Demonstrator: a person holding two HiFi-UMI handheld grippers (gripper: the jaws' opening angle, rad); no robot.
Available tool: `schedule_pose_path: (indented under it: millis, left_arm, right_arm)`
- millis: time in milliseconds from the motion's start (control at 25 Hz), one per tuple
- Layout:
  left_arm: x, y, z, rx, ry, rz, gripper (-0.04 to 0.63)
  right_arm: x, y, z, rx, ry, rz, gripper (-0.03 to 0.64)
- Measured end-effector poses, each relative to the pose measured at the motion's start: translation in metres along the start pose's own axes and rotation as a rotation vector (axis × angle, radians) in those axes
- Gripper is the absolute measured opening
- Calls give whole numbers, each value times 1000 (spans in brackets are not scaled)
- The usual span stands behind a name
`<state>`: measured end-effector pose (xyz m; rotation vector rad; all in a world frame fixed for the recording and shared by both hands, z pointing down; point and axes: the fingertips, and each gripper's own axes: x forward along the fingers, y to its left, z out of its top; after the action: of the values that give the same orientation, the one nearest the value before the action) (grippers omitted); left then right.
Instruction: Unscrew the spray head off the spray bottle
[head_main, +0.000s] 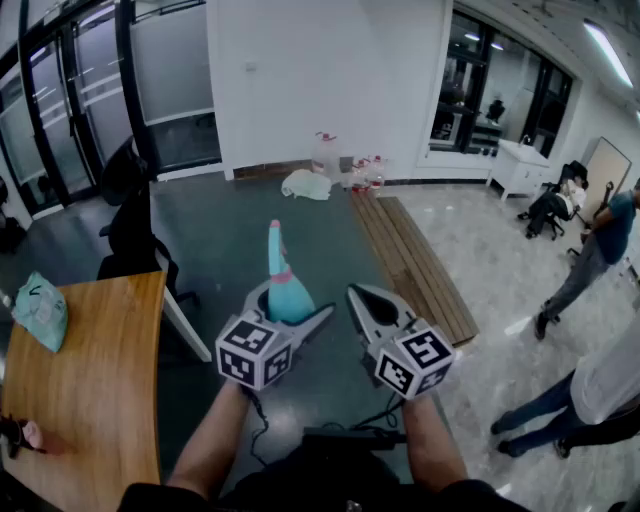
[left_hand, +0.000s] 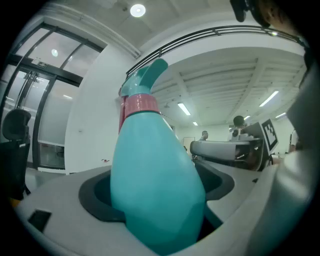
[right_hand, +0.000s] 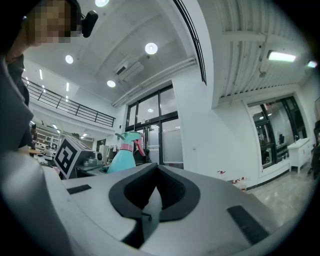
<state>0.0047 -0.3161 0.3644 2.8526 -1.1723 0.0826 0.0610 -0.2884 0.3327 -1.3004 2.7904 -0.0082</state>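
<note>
In the centre of the head view, the left gripper (head_main: 293, 303) pinches the lower body of the teal spray bottle (head_main: 288, 288) between its fingers. It holds the bottle roughly upright in the air above the dark floor (head_main: 230, 230), with the pink collar (left_hand: 141, 105) and the teal spray head (head_main: 276, 245) on top. Just to the right, the right gripper (head_main: 358, 297) is apart from the bottle with its fingers pressed together on nothing, and a wooden bench (head_main: 90, 390) fills the lower left corner, well apart from both grippers.
</note>
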Motion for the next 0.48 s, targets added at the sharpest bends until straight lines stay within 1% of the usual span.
schedule_pose_path:
  millis: [320,480]
  left_arm:
    - [5,5,2,6,2,-2,433]
    - [7,6,1,11,5,-5,432]
  right_arm:
    - [6,-5,6,22,-11,-12,2]
    - [7,-7,5,12,-14,-10,2]
